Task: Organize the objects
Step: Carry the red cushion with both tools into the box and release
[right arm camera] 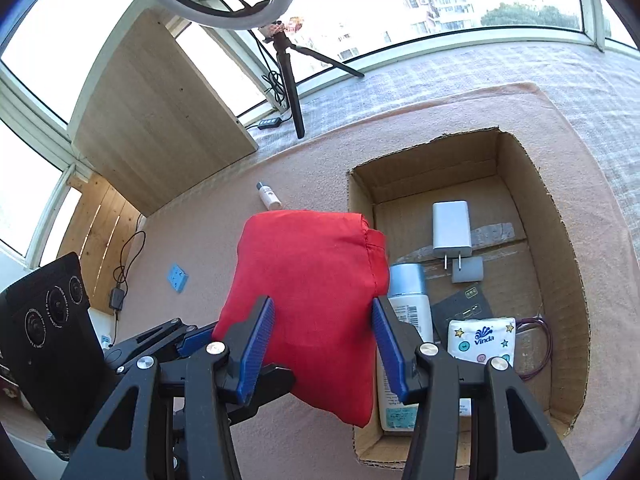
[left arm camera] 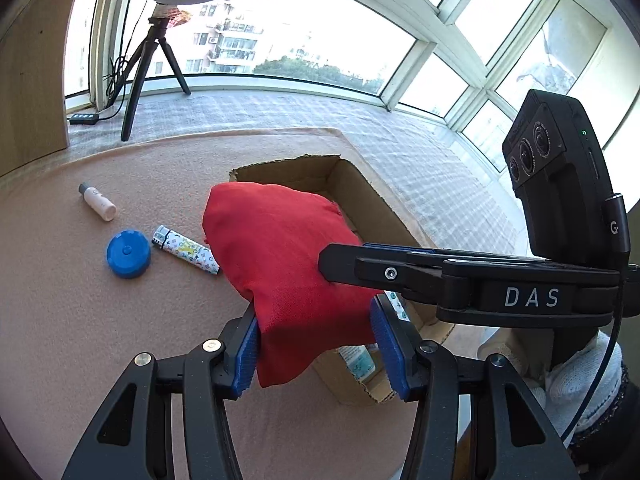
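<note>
Both tongs met at the red cloth bag [right arm camera: 308, 304], held above the left rim of the cardboard box [right arm camera: 560, 248] on the pink table [left arm camera: 80, 300]. The left tongs [left arm camera: 316, 344] were spread, with the bag between their blue pads; the right tongs [right arm camera: 324, 344] flanked it the same way, though whether they pinched it I could not tell. In the box lay a white charger [right arm camera: 450, 226], a tissue pack [right arm camera: 480, 338] and a white bottle [right arm camera: 404, 292]. On the table lay a blue cap [left arm camera: 129, 253], a patterned lighter [left arm camera: 186, 250] and a small white bottle [left arm camera: 98, 202].
</note>
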`<state>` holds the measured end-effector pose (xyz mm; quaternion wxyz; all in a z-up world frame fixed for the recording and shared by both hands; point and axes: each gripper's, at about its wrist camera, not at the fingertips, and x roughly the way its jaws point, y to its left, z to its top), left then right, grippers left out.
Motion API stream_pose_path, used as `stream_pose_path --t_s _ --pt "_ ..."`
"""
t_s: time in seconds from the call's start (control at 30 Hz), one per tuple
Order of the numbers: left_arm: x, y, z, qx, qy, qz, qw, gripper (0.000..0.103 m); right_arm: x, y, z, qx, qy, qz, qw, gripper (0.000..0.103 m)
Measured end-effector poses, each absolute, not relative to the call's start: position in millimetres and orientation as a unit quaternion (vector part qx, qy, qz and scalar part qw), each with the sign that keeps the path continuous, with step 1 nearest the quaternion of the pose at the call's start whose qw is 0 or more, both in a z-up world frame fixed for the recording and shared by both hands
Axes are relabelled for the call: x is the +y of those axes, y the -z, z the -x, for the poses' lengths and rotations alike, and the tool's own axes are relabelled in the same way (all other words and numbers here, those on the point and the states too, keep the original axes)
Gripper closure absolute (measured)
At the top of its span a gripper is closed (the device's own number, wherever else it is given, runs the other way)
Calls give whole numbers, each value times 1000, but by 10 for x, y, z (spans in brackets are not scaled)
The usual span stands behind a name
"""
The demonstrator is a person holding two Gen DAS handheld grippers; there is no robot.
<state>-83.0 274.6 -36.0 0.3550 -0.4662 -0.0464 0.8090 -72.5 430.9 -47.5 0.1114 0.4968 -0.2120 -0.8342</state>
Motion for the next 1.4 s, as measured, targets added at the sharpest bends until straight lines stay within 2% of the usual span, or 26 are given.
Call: stream_pose_path --t_s 0.33,0.63,1.03,1.27,1.4 --pt "3441 415 944 -5 -804 464 372 48 4840 451 741 -213 841 -491 74 56" --pt "3701 494 988 32 -804 473 360 48 5061 466 761 -218 841 -492 58 56" --pt "3370 468 922 15 -811 475 341 48 4878 421 753 -212 845 -485 71 56" --pt "2838 482 838 -6 -822 480 306 48 4594 432 765 -208 843 -487 92 56" --pt "2452 504 773 -16 -832 482 275 48 4342 439 777 -200 840 -491 117 52"
